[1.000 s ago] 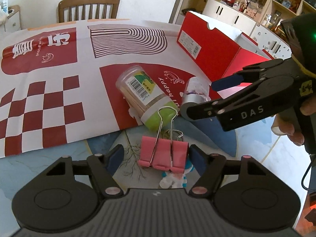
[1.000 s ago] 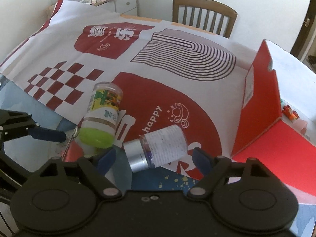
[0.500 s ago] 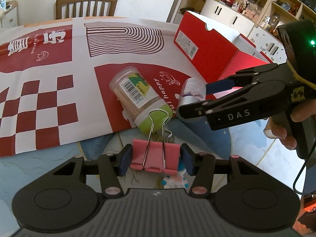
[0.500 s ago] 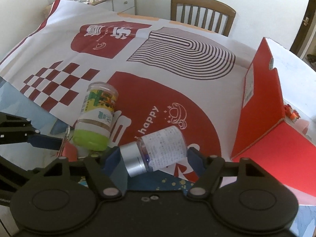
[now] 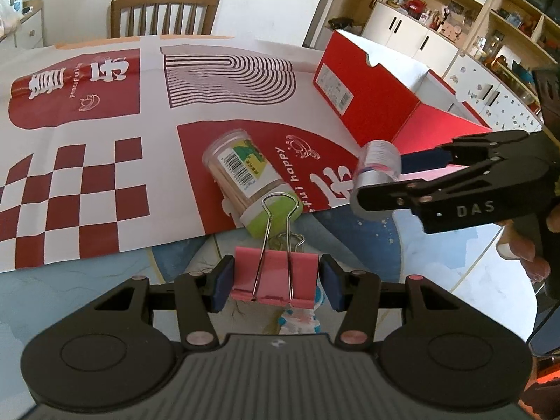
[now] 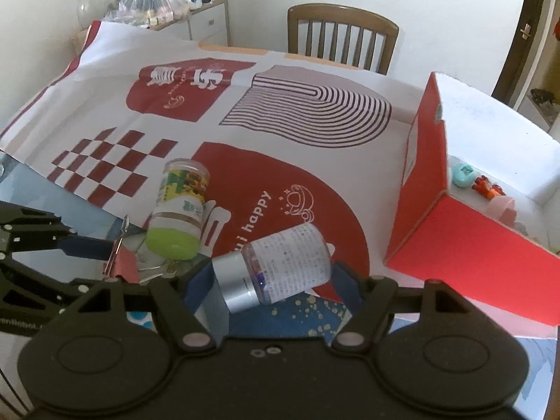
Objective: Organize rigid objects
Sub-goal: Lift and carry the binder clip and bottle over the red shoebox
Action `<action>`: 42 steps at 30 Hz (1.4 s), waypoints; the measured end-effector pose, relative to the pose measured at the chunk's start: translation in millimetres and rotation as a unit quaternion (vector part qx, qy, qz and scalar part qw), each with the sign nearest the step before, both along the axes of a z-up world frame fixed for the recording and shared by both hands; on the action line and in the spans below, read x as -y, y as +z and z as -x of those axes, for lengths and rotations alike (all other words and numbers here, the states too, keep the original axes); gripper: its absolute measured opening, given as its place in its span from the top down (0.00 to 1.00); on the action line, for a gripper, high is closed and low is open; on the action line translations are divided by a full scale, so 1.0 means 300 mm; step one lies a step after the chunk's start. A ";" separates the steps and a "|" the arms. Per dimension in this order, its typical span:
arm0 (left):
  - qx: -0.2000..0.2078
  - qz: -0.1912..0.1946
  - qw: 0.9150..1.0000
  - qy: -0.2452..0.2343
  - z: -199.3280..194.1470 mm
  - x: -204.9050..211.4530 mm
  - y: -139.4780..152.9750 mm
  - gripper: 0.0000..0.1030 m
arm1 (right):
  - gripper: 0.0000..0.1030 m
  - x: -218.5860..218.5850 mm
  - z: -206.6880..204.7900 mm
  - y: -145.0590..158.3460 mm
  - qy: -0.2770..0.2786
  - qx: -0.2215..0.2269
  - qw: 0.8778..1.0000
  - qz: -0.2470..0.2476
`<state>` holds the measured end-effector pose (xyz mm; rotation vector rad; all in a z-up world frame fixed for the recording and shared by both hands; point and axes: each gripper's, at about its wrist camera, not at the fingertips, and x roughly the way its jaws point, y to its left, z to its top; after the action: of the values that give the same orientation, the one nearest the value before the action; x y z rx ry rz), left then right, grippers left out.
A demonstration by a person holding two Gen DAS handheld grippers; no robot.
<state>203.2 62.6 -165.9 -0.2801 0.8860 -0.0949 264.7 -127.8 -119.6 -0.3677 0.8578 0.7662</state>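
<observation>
The left gripper (image 5: 276, 281) is pointing forward and slightly down, its blue pads (image 5: 223, 283) pressing on either side of a pink binder clip (image 5: 275, 278), jaws narrowed to the clip's width. The right gripper (image 6: 274, 276) is reaching in from the right side, its jaws closing around a small clear bottle (image 6: 276, 269) lying crosswise between them, silver cap against one pad and bottle base against the other. In the left wrist view, the person's right hand (image 5: 525, 248) is wrapping the black handle, fingertips showing beneath the right gripper's body.
</observation>
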 end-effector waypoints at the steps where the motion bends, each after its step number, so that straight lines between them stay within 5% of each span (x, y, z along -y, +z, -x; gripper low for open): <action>1: 0.000 0.000 1.000 0.002 0.003 0.001 0.006 0.50 | 0.29 0.008 0.006 0.010 -0.001 -0.001 1.000 -0.003; 27: 0.078 -0.016 0.997 -0.002 -0.070 0.194 0.324 0.50 | 0.29 0.272 0.013 0.308 -0.022 0.044 0.996 -0.073; 42: 0.102 -0.048 0.994 -0.010 -0.265 0.393 0.409 0.50 | 0.29 0.506 -0.132 0.341 -0.051 0.063 0.992 -0.095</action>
<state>282.7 -55.2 -43.2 -0.1683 0.6875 -0.0966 304.3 -279.6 -17.4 -0.1981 0.6743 0.7155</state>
